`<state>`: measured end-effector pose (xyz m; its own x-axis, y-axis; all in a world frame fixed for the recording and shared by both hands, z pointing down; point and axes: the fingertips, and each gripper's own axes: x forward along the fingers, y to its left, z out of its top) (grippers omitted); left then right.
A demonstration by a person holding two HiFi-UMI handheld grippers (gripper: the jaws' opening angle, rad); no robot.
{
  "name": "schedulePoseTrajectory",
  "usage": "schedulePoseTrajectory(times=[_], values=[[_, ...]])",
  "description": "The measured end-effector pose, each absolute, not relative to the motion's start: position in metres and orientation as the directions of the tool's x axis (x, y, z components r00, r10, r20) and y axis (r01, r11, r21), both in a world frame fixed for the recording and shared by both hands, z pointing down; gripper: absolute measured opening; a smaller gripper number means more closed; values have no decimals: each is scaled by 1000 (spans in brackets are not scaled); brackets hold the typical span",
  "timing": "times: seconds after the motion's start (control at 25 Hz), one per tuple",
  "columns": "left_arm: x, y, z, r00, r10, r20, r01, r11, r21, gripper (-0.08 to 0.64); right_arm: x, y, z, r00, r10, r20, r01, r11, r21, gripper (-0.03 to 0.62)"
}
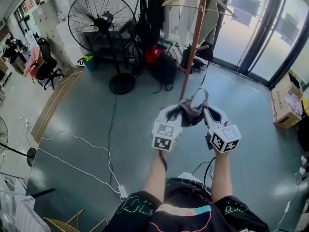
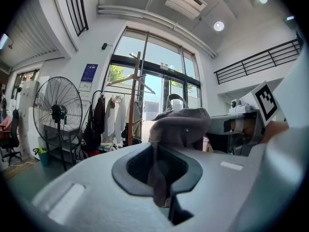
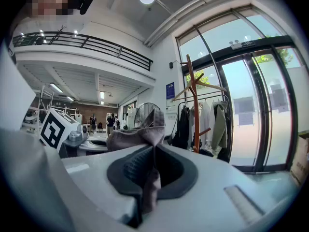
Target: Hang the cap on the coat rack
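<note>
A grey-brown cap (image 1: 192,111) hangs stretched between my two grippers in front of me. My left gripper (image 1: 177,114) is shut on one side of the cap (image 2: 181,127), with cloth pinched in its jaws. My right gripper (image 1: 206,112) is shut on the other side of the cap (image 3: 140,135). The wooden coat rack (image 1: 194,41) stands just beyond the cap, its pole rising behind it, with hangers at its top. The rack (image 2: 133,98) shows ahead in the left gripper view, and the same rack (image 3: 194,108) stands to the right in the right gripper view.
A large black standing fan (image 1: 102,21) stands at the back left. Dark bags (image 1: 161,66) and hung clothes crowd the rack's base. White cables (image 1: 82,170) run over the grey floor. A cardboard box (image 1: 285,103) sits at the right by the glass doors (image 1: 263,28).
</note>
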<state>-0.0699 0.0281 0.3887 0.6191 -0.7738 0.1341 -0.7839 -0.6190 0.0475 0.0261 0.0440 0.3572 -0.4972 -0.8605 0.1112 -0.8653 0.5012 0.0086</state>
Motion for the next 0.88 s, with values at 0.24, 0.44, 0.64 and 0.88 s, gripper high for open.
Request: schedulePoseTrajectory(times=[0.24, 0.44, 0.64, 0.88], values=[[-62, 26, 390, 627, -769, 129, -778, -626, 51, 28, 34, 38, 359, -465, -880, 98, -883, 469, 29, 17], [-57, 23, 385, 641, -757, 128, -766, -641, 45, 28, 41, 34, 357, -443, -890, 106, -894, 448, 28, 17], [-51, 21, 385, 653, -746, 130, -756, -653, 46, 28, 46, 31, 352, -423, -900, 107, -902, 429, 42, 17], [-47, 18, 385, 641, -755, 139, -765, -643, 36, 28, 52, 32, 354, -418, -899, 132, -903, 427, 48, 17]])
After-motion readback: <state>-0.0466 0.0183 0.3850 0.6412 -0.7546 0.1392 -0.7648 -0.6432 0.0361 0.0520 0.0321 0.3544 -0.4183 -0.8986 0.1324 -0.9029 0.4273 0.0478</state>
